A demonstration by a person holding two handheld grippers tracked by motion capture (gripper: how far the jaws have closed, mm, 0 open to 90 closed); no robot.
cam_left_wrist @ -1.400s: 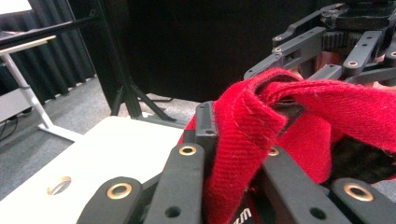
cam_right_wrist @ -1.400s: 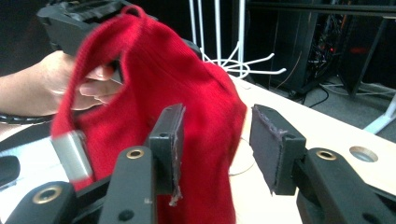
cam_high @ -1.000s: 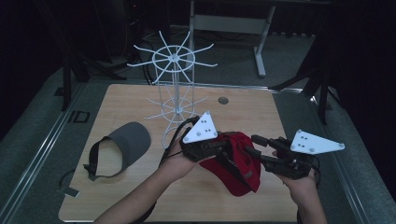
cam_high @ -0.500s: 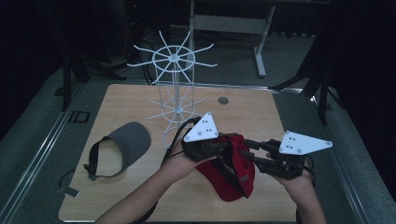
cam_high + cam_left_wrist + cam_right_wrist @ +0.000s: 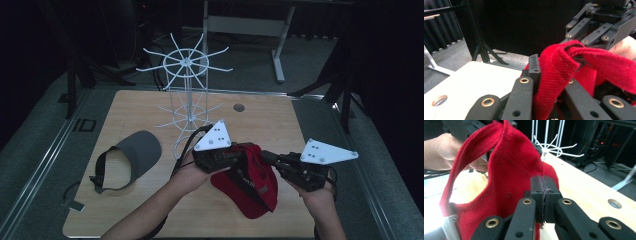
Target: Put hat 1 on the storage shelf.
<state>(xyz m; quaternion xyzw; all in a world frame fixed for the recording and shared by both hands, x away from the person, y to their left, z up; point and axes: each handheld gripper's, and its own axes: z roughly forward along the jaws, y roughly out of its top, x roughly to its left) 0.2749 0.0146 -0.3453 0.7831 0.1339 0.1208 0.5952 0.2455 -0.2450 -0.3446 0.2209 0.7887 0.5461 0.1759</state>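
A red cap point(image 5: 252, 195) with a dark strap is held just above the wooden table point(image 5: 270, 125), between the two grippers. My left gripper point(image 5: 239, 161) comes in from the left and is shut on a fold of the cap's red fabric point(image 5: 554, 72). My right gripper point(image 5: 265, 156) reaches in from the right. Its jaws have just been closing and now pinch a thin dark edge of the cap point(image 5: 509, 165). In the right gripper view my right gripper point(image 5: 543, 186) has its pads pressed together on that edge. In the left gripper view my left gripper point(image 5: 545, 71) is partly hidden by fabric.
A white wire hanging rack point(image 5: 187, 95) stands at the table's back centre, close behind the left gripper. A grey visor point(image 5: 132, 157) lies at the left. A round grommet hole point(image 5: 239, 107) sits near the back edge. Black frames and a desk leg stand beyond the table.
The right gripper's jaws, open beside the cap a second ago, have shut on its edge. The cap has shifted slightly between the grippers. The left gripper has stayed put.
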